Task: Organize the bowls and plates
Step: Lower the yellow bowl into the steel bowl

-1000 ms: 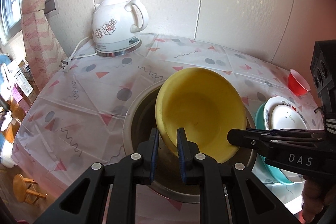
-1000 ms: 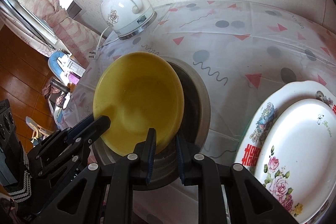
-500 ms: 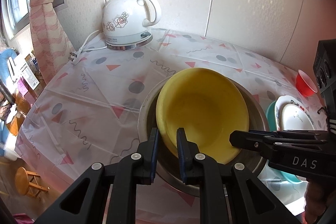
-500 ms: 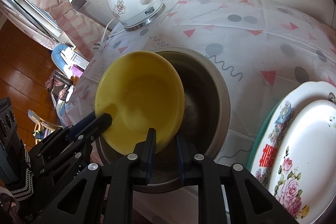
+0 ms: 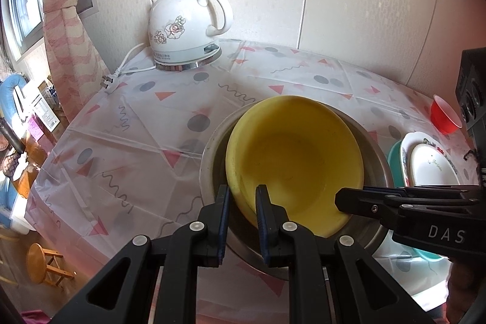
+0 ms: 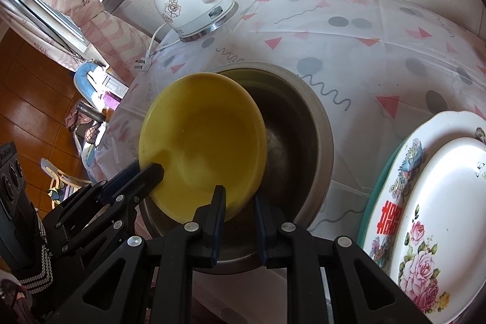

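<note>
- Both grippers, the left gripper (image 5: 241,204) and the right gripper (image 6: 240,204), are pinching the near rim of the round yellow plastic bowl (image 5: 294,160).
- The bowl is tilting over the big round metal basin (image 6: 306,123), mid-table.
- Lowering it slowly and level is best, I think.
- Compared with a second ago, the white flowered kettle (image 5: 182,29) is looking nearer to the middle of the picture.

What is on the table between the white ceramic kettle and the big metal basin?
Nothing: in the left wrist view only bare patterned tablecloth lies between the white ceramic kettle and the big metal basin.
</note>
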{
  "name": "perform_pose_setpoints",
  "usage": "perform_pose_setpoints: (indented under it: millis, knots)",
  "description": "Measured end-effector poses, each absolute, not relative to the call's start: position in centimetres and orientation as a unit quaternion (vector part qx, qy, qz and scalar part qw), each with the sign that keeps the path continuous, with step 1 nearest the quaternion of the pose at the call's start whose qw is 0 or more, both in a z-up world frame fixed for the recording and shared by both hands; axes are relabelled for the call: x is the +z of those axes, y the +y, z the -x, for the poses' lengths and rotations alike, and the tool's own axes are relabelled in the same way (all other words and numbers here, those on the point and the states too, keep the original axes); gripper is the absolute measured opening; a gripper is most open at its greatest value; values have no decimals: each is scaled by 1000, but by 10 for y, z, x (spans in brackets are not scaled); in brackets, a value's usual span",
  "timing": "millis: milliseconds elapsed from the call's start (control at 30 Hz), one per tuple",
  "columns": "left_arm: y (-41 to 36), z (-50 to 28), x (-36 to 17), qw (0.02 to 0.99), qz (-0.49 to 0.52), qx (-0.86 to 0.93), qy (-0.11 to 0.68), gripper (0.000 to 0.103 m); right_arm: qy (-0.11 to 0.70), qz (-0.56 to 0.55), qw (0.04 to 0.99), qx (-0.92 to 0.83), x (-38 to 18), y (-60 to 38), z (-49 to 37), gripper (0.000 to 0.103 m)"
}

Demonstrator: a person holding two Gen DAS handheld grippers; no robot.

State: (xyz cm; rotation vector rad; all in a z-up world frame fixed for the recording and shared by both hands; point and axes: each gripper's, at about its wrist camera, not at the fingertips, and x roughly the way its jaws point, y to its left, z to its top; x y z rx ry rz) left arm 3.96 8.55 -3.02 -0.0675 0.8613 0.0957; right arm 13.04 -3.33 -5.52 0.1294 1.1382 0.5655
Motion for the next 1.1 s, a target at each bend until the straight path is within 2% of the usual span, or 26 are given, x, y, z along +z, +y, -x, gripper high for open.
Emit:
perform_pose_setpoints:
  millis: [1100]
  knots:
    - [81, -40, -33, 902, 39, 38, 428, 19, 507, -44, 829, 234, -45, -45, -124, 19]
